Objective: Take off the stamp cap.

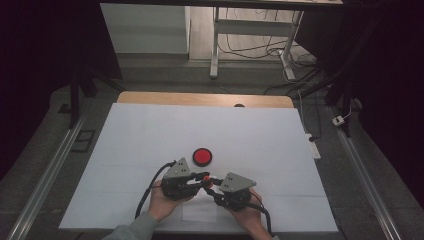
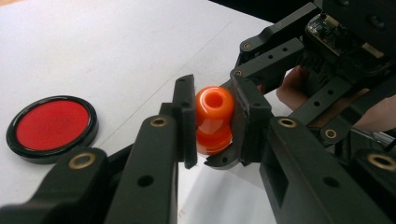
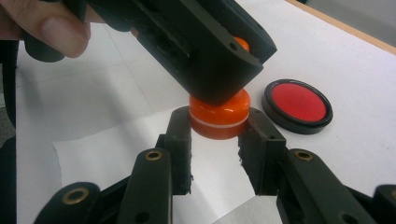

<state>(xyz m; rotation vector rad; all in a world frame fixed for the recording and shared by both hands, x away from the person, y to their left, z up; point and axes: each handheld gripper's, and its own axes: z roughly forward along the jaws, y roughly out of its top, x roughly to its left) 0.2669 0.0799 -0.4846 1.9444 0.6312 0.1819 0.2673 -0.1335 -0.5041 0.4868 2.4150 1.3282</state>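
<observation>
A glossy orange piece (image 2: 214, 116) hangs just above the white sheet, between both grippers. It has a rounded top with a hole and a wider lower half (image 3: 218, 116) marked by a pale seam. My left gripper (image 2: 214, 122) is shut on the top part, its pads pressing both sides. My right gripper (image 3: 219, 135) is shut on the lower half from the opposite side. In the high view the two grippers, left (image 1: 204, 178) and right (image 1: 212, 186), meet tip to tip at the orange piece (image 1: 209, 181) near the table's front. The left jaw hides most of the top in the right gripper view.
A flat red disc with a black rim (image 1: 202, 156) lies on the white sheet (image 1: 150, 135) just beyond the grippers; it is also in the gripper views (image 2: 51, 126) (image 3: 297, 105). A smaller paper (image 3: 116, 158) lies under the hands. The wooden table edge (image 1: 200, 98) runs along the far side.
</observation>
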